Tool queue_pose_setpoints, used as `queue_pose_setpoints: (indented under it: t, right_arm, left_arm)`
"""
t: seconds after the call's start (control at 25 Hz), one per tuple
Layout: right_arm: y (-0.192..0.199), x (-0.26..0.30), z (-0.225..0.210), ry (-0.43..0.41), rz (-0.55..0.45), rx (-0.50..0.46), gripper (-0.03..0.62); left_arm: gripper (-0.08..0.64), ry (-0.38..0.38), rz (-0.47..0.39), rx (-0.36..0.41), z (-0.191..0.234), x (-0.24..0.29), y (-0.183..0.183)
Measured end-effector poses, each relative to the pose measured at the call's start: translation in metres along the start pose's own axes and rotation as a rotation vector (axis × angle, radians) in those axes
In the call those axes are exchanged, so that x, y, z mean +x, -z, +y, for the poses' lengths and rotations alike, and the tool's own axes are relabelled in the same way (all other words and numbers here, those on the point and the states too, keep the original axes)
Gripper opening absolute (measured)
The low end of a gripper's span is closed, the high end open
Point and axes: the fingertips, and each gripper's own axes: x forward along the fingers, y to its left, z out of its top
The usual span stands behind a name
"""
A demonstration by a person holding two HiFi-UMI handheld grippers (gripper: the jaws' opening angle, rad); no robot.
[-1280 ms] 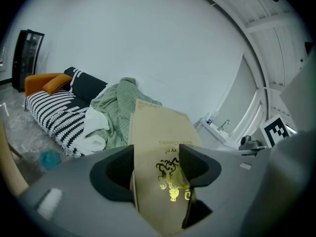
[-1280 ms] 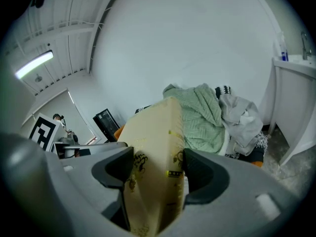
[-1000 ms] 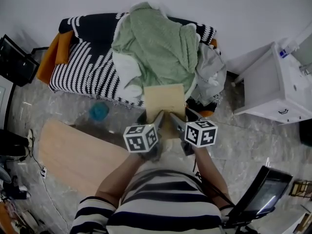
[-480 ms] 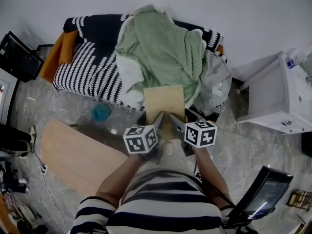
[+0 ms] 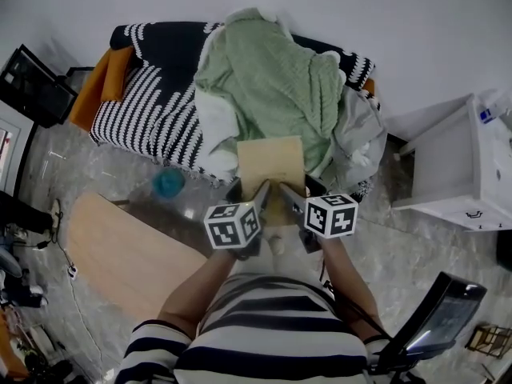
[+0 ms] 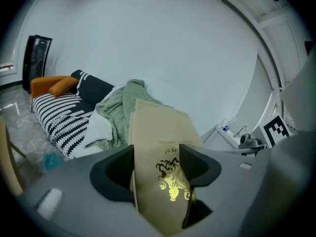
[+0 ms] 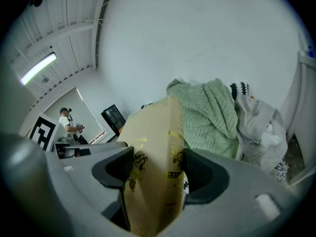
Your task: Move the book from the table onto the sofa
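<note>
Book: one, off the table, held in the air just short of the sofa; setting down remains. Left gripper, right gripper: two, each clamped wide across the book's near edge. Sofa: one, far. Table: one, near left. Green blanket: one, on sofa.

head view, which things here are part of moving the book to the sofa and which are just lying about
In the job: book, held by left gripper and right gripper; sofa; wooden table.
Just lying about: green blanket, grey cloth, orange cushion, teal object on the floor, white cabinet.
</note>
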Motion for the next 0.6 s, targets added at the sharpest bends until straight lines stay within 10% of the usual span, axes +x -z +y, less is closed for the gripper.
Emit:
queue_pose_setpoints:
  t: [0.6]
  right_arm:
    - [-0.023,0.046,-0.004,-0.009,0.041,-0.008,0.316]
  left_arm:
    - [0.288,-0.023,0.004,-0.023,0.032,0.029,-0.025]
